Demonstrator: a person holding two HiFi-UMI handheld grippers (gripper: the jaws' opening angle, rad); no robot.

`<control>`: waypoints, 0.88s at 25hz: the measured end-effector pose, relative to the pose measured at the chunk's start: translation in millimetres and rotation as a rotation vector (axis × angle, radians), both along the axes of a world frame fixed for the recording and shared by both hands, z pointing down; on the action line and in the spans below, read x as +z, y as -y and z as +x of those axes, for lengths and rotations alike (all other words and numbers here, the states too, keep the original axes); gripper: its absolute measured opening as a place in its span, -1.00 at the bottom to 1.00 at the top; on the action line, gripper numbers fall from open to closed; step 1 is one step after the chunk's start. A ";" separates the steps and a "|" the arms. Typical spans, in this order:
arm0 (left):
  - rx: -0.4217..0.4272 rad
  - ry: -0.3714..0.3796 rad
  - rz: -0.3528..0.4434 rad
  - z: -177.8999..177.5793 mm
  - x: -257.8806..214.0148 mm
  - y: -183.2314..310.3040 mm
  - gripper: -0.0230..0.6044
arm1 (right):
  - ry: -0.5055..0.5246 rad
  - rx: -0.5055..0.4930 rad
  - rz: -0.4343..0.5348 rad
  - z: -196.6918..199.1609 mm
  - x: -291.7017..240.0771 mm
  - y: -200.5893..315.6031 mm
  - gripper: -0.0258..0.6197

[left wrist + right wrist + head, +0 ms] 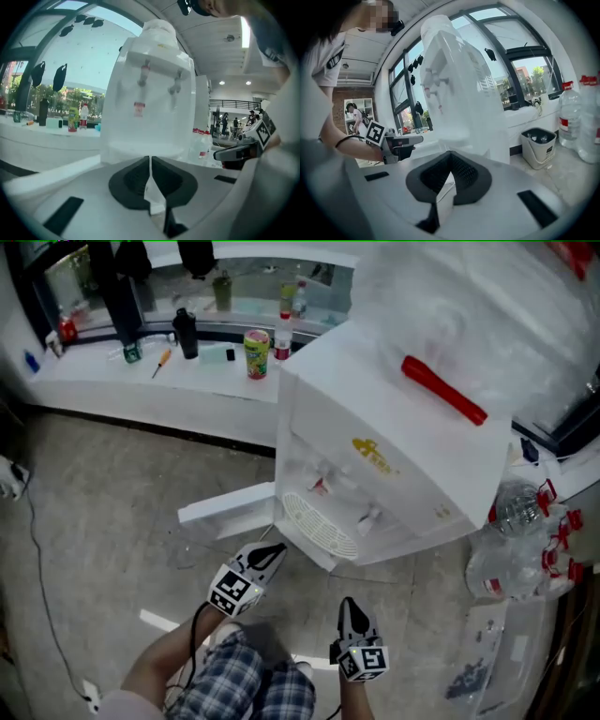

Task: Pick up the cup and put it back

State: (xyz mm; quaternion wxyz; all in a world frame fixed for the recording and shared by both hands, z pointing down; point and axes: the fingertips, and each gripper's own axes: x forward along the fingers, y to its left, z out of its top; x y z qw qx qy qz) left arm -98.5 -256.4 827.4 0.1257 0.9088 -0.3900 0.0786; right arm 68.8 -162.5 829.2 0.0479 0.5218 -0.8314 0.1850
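A white water dispenser (394,456) stands in front of me, with two taps (323,486) above a round drip grille (319,526). I cannot make out a cup in any view. My left gripper (273,553) is held just short of the grille, its jaws together with nothing between them; the left gripper view shows the same (150,161). My right gripper (350,605) hangs lower and to the right, also shut and empty (449,158). Each gripper shows in the other's view, the right gripper (234,152) and the left gripper (401,139).
A white panel (225,507) lies on the floor left of the dispenser. Large water bottles (520,521) stand at the right, with a small bin (539,147) near them. A window ledge (141,371) at the back holds bottles and a green can (256,352). A cable (37,549) runs over the floor.
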 end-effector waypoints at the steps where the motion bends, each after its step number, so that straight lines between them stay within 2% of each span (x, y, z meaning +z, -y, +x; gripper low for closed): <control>1: -0.002 -0.002 0.005 -2.0 -28.8 -4.6 -0.81 | 0.001 0.008 0.003 1.6 -27.6 -3.5 -0.87; 4: 0.016 -0.009 0.014 -1.6 -116.1 -16.9 -0.82 | 0.010 0.037 0.014 9.2 -114.0 -11.2 -0.87; 12: 0.060 0.030 0.056 -0.3 -349.1 -35.5 -0.84 | 0.031 0.087 0.080 21.8 -347.1 -21.3 -0.87; 14: 0.055 0.041 0.069 -2.6 -396.5 -34.0 -0.84 | 0.030 0.103 0.115 29.1 -399.3 -20.7 -0.87; 16: 0.050 0.043 0.119 -0.7 -440.7 -30.3 -0.84 | 0.022 0.125 0.149 40.2 -443.9 -24.4 -0.87; 19: 0.027 0.034 0.153 -1.4 -496.5 -29.9 -0.84 | -0.008 0.151 0.185 56.9 -493.4 -33.6 -0.87; 22: 0.040 0.031 0.181 -1.5 -540.4 -36.5 -0.85 | 0.004 0.170 0.227 63.2 -536.0 -41.2 -0.87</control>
